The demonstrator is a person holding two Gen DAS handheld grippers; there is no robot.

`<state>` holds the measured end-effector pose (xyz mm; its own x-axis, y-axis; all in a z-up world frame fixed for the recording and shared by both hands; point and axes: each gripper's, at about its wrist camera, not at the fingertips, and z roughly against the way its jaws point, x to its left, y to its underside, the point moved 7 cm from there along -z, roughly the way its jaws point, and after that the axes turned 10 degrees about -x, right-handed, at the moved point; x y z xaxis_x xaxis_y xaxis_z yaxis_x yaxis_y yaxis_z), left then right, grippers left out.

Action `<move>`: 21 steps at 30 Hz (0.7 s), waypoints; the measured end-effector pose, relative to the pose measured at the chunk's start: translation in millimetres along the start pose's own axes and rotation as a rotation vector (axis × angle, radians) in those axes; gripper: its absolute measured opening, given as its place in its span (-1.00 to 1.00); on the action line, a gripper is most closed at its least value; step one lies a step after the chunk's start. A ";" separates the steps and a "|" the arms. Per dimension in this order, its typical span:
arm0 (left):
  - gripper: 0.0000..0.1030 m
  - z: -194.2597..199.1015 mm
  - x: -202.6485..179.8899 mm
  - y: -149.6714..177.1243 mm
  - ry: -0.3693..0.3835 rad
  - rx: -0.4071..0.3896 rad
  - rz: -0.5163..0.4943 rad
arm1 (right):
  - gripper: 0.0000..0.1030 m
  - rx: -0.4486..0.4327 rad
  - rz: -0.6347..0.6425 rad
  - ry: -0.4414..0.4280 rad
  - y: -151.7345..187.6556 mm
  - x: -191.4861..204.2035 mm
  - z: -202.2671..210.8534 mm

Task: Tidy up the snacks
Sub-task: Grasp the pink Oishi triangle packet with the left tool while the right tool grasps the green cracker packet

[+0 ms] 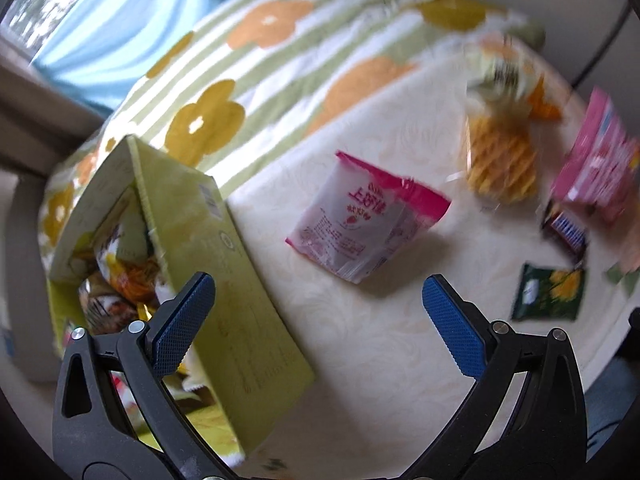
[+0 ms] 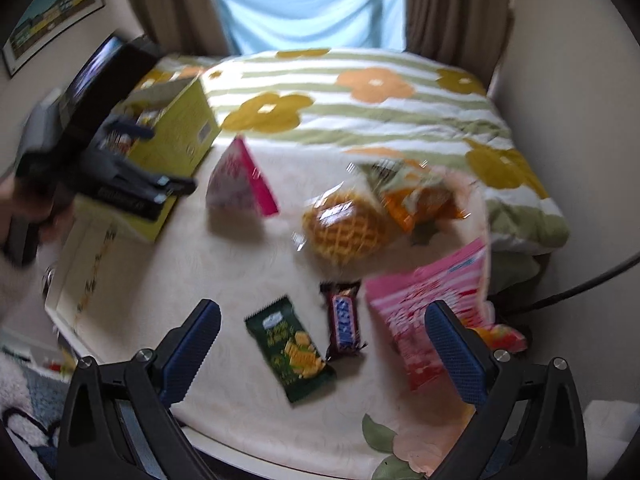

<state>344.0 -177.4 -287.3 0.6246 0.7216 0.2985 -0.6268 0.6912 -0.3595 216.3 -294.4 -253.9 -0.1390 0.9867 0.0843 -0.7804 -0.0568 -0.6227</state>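
The left gripper (image 1: pixel 318 322) is spread wide and holds nothing. It hangs over the table (image 1: pixel 360 360), with one blue finger (image 1: pixel 182 322) above the edge of the yellow-green box (image 1: pixel 224 264). The box sits at the left of the table. It is open on top and has snack packs inside. Just to the right of the box lies a white and pink bag (image 1: pixel 366 222) with red writing.

The right gripper (image 2: pixel 322 356) is spread wide too, and it is empty. It hangs over the near side of the table. Between its fingers, down on the table, lie a dark green pack (image 2: pixel 292 350) and a brown candy bar (image 2: pixel 344 322), side by side. A pink striped bag (image 2: pixel 424 300) lies to the right of the bar, partly behind the right finger (image 2: pixel 456 354). Farther off sits a waffle (image 2: pixel 346 228) in clear wrap, touching an orange and green pack (image 2: pixel 420 196) on its right. The white and pink bag shows at the far left, near the box.

A blanket (image 2: pixel 360 108) with stripes and big flowers covers the far side. Behind it hangs a blue curtain (image 2: pixel 308 4).
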 end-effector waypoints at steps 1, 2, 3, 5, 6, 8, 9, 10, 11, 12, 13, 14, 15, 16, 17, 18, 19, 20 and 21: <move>0.99 -6.0 -2.3 -0.3 -0.006 0.024 -0.022 | 0.98 0.011 0.006 -0.011 4.8 0.9 -5.2; 0.99 -11.3 -4.3 -0.7 -0.006 0.045 -0.040 | 0.98 0.020 0.012 -0.022 9.8 2.8 -10.3; 0.99 -18.2 -6.9 -1.2 0.003 0.072 -0.058 | 0.98 0.031 0.016 -0.039 16.0 5.5 -16.6; 0.99 -31.7 -9.7 -1.4 0.029 0.122 -0.082 | 0.98 0.048 0.015 -0.059 24.7 10.0 -25.2; 0.99 -39.2 -11.3 -2.0 0.039 0.143 -0.096 | 0.98 0.056 0.019 -0.066 29.4 12.5 -29.9; 0.99 -49.1 -12.7 -3.1 0.045 0.167 -0.119 | 0.98 0.078 0.040 -0.066 36.8 16.4 -37.7; 0.99 -56.3 -13.4 -3.2 0.045 0.185 -0.138 | 0.98 0.089 0.062 -0.058 40.4 18.5 -41.4; 0.99 -60.4 -14.4 -3.5 0.047 0.196 -0.151 | 0.98 0.099 0.086 -0.055 43.3 21.1 -44.2; 0.99 -64.4 -15.5 -3.5 0.049 0.206 -0.165 | 0.98 0.102 0.102 -0.054 44.9 23.1 -45.7; 0.99 -68.9 -17.3 -4.1 0.051 0.215 -0.184 | 0.98 0.104 0.117 -0.052 46.4 25.0 -47.3; 0.99 -71.4 -18.9 -4.6 0.055 0.220 -0.195 | 0.98 0.112 0.129 -0.061 48.8 27.9 -49.8; 0.99 -74.0 -21.0 -5.2 0.060 0.224 -0.204 | 0.98 0.115 0.139 -0.070 51.0 30.7 -52.0; 0.99 -77.4 -23.5 -5.3 0.067 0.234 -0.215 | 0.97 0.118 0.147 -0.076 52.9 32.7 -54.3; 0.99 -81.3 -26.7 -5.5 0.073 0.245 -0.222 | 0.97 0.126 0.160 -0.084 56.0 35.9 -57.4; 0.99 -83.7 -28.2 -5.8 0.081 0.250 -0.224 | 0.97 0.134 0.168 -0.089 57.7 37.6 -60.1; 0.99 -87.0 -30.2 -6.0 0.092 0.258 -0.226 | 0.97 0.142 0.176 -0.090 60.4 39.0 -63.2; 0.99 -88.9 -30.9 -6.0 0.097 0.262 -0.229 | 0.97 0.153 0.182 -0.091 63.0 40.7 -66.7; 0.98 -90.5 -31.5 -6.1 0.103 0.264 -0.233 | 0.97 0.162 0.186 -0.094 64.8 42.0 -69.0; 0.97 -93.0 -33.2 -6.0 0.108 0.265 -0.242 | 0.97 0.164 0.189 -0.098 65.8 43.1 -70.2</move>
<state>370.4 -209.0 -377.3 0.8062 0.5380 0.2463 -0.5450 0.8372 -0.0448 201.7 -244.9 -345.9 -0.3442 0.9371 0.0581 -0.8219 -0.2708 -0.5012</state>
